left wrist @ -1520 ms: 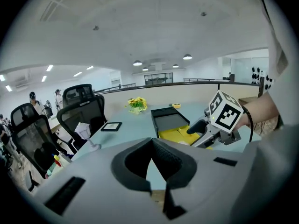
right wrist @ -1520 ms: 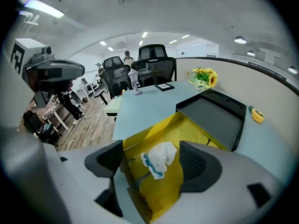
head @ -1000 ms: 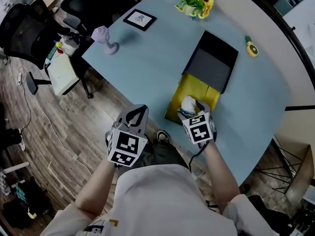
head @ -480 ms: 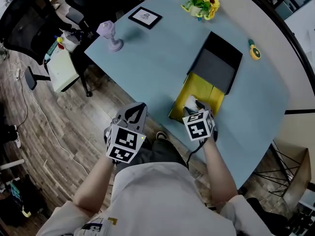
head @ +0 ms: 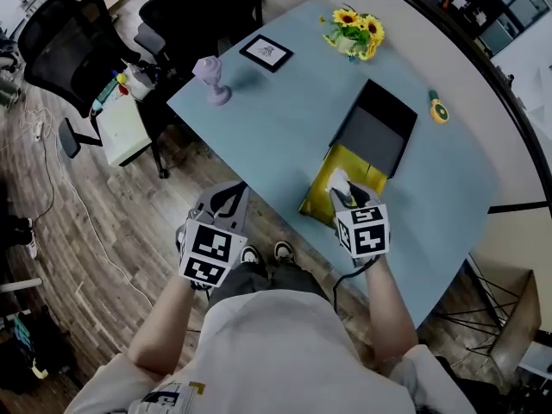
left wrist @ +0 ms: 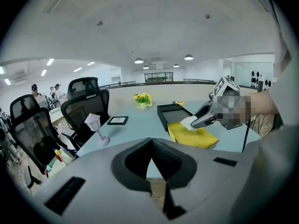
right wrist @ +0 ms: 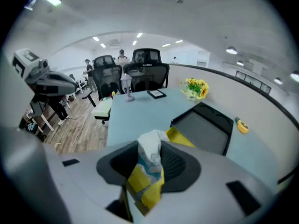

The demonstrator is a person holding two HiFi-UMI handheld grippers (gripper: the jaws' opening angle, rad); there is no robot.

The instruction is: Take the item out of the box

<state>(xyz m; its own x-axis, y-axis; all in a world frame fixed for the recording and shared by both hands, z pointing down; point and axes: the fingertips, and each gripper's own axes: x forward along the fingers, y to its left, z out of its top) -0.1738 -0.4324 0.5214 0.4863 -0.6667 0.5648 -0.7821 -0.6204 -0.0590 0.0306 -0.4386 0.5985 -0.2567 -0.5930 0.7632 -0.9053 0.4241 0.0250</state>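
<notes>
An open yellow box point(head: 321, 198) lies at the near edge of the blue table point(head: 276, 119), its black lid point(head: 375, 128) just behind it. My right gripper point(head: 341, 190) hangs over the box, its jaws closing, with a crumpled white, yellow and blue packet point(right wrist: 150, 155) between the pads and both pads against it. The packet's white top point(head: 335, 180) pokes out past the fingertips. My left gripper point(head: 227, 200) hovers off the table's near edge over the wooden floor, shut and empty. The left gripper view shows the right gripper point(left wrist: 196, 122) holding the packet point(left wrist: 188, 122) above the box point(left wrist: 196, 136).
Sunflowers in a pot point(head: 352, 31), a framed picture point(head: 266, 53) and a lilac lamp figurine point(head: 211, 80) stand along the table's far side. A yellow tape measure point(head: 440, 109) lies right of the lid. Black office chairs point(head: 60, 41) stand beyond the left end.
The right gripper's jaws have drawn in onto the packet over the yellow box. The left gripper stays off the table's near edge. The head camera has shifted a little.
</notes>
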